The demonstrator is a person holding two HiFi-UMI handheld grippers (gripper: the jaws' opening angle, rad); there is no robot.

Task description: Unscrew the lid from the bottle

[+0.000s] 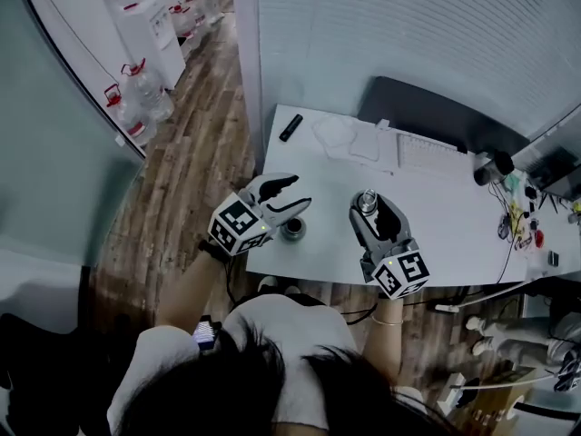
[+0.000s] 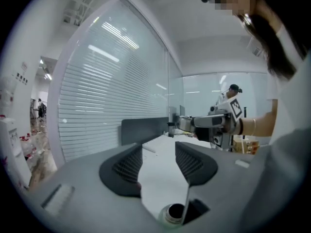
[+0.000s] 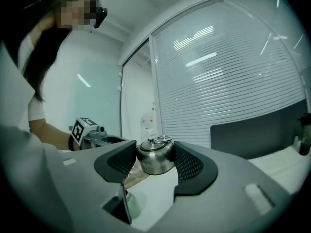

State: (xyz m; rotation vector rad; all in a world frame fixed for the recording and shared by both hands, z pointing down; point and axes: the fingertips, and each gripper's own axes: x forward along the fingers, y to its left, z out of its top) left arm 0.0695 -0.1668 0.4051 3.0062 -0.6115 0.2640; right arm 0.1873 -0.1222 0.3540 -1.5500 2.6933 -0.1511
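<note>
Clamping the lid [image 3: 155, 163] is the right gripper [image 3: 154, 153]; the left gripper's [image 2: 159, 153] jaws stand apart, empty.

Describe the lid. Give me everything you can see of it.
The lid is a shiny, silver, metal-looking cap with a rounded body, a small knob and a thin wire ring on top. It sits upright, clamped on both sides by the ribbed black pads of the right hand-held gripper, above the white table. It is off the bottle, which stands apart with an open mouth.
</note>
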